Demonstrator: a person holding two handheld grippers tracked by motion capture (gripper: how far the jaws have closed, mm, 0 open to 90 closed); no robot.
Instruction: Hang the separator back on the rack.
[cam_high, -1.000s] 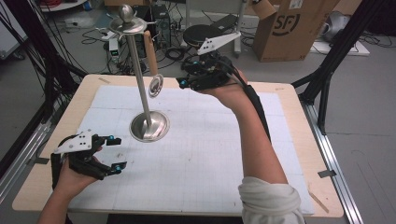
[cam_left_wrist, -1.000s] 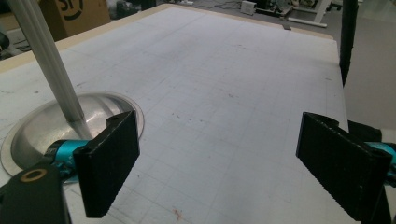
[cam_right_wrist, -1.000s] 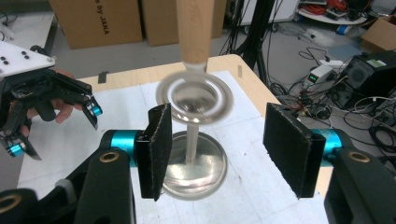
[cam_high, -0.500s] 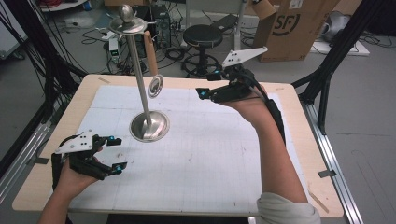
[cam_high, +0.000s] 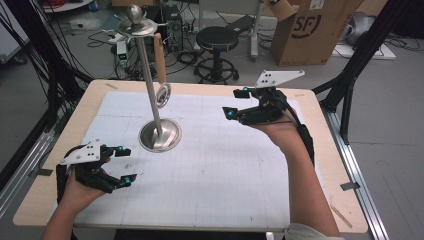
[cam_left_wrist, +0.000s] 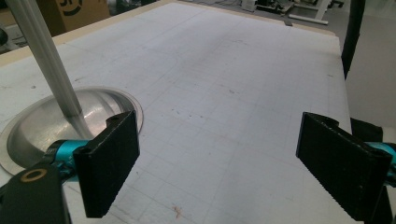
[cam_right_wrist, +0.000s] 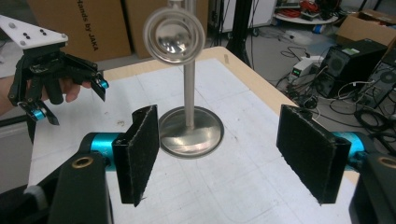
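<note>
A steel stand rises from a round base (cam_high: 160, 136) on the white mat to a top disc (cam_high: 136, 26). From the disc hangs a utensil with a wooden handle (cam_high: 160, 55) and a round shiny head (cam_high: 162, 95) (cam_right_wrist: 173, 35). My right gripper (cam_high: 237, 102) (cam_right_wrist: 233, 154) hovers to the right of the stand and faces it. Its jaws have just been opening and are open with nothing between them. My left gripper (cam_high: 125, 165) (cam_left_wrist: 233, 168) rests at the front left, open and empty, with the stand's base (cam_left_wrist: 42, 121) just beyond its left jaw.
A white gridded mat (cam_high: 225, 165) covers the wooden table (cam_high: 327, 150). Beyond the far edge stand a black stool (cam_high: 216, 39), a cardboard box (cam_high: 312, 30) and tangled cables. In the right gripper view the left gripper (cam_right_wrist: 51, 79) shows farther off.
My right gripper has drawn back from the hanging utensil, moving right and toward the near side, lower over the mat, with its jaws wider. The left gripper has stayed put.
</note>
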